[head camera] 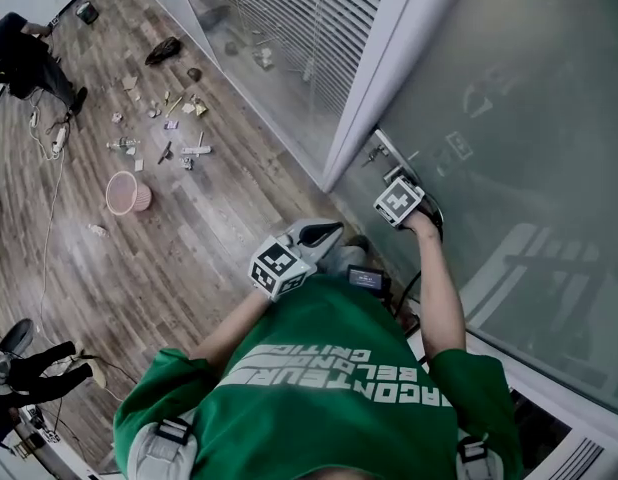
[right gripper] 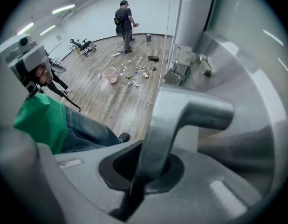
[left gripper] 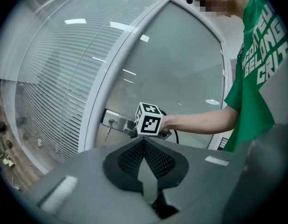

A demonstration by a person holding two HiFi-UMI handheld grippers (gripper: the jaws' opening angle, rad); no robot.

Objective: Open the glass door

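The frosted glass door [head camera: 529,128] fills the right of the head view, with a metal lock plate [head camera: 389,154] at its left edge. My right gripper [head camera: 409,196] hangs at that plate, pointing down. In the right gripper view it [right gripper: 144,171] is shut on the silver door handle [right gripper: 190,113], whose bent lever runs up out of the jaws. My left gripper [head camera: 332,232] hovers in front of my waist, apart from the door. Its mesh pads [left gripper: 144,143] meet with nothing between them, and past them show the lock plate [left gripper: 117,119], a key [left gripper: 108,129] and the right gripper's marker cube [left gripper: 148,119].
A white door frame post [head camera: 374,78] separates the door from a glass panel with blinds [head camera: 289,28]. On the wooden floor lie a pink basket [head camera: 127,192] and several small scattered items [head camera: 174,128]. A person in dark clothes [head camera: 24,58] stands far left, another [head camera: 39,368] lower left.
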